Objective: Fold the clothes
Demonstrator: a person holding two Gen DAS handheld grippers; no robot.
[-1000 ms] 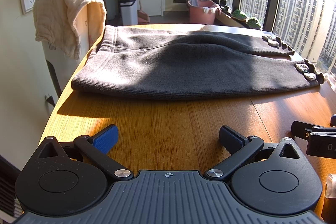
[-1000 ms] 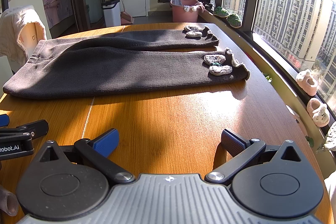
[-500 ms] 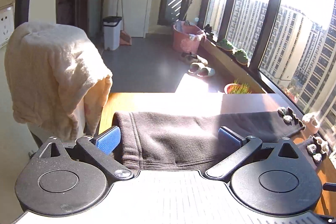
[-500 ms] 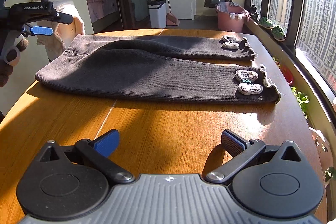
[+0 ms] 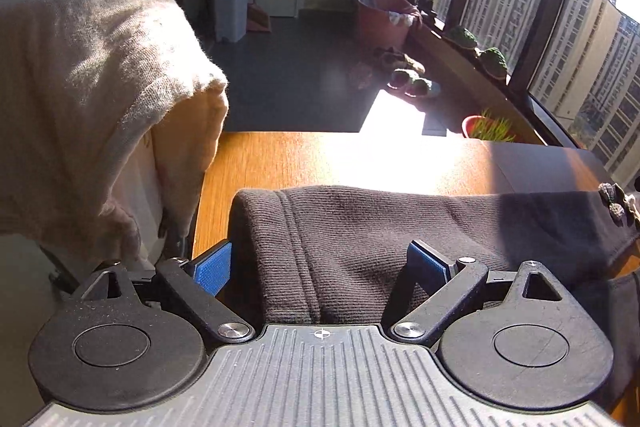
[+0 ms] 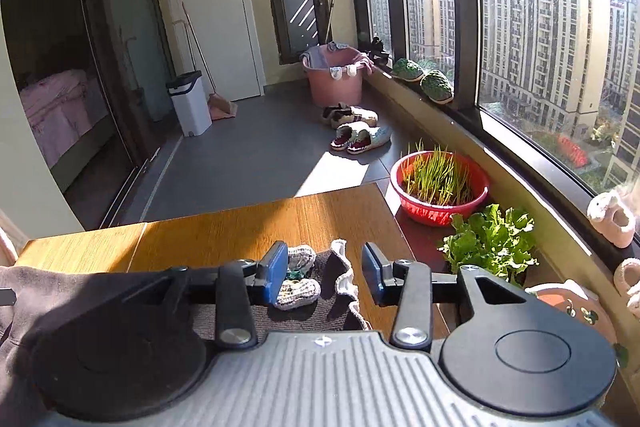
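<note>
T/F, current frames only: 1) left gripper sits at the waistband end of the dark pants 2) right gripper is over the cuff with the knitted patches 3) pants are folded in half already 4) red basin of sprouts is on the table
1) True: the left gripper straddles the dark pants at the waistband, jaws closing.
2) True: the right gripper is over the knitted patches, jaws closing.
3) False: still laid out lengthwise.
4) False: the red basin stands beyond the table.

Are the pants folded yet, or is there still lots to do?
Not yet. The dark pants already lie spread flat on the wooden table. Right now the left tool is closing around the waistband end, and the right tool is closing around the frilly cuff. Neither pinches the cloth yet. Every fold is left.
</note>
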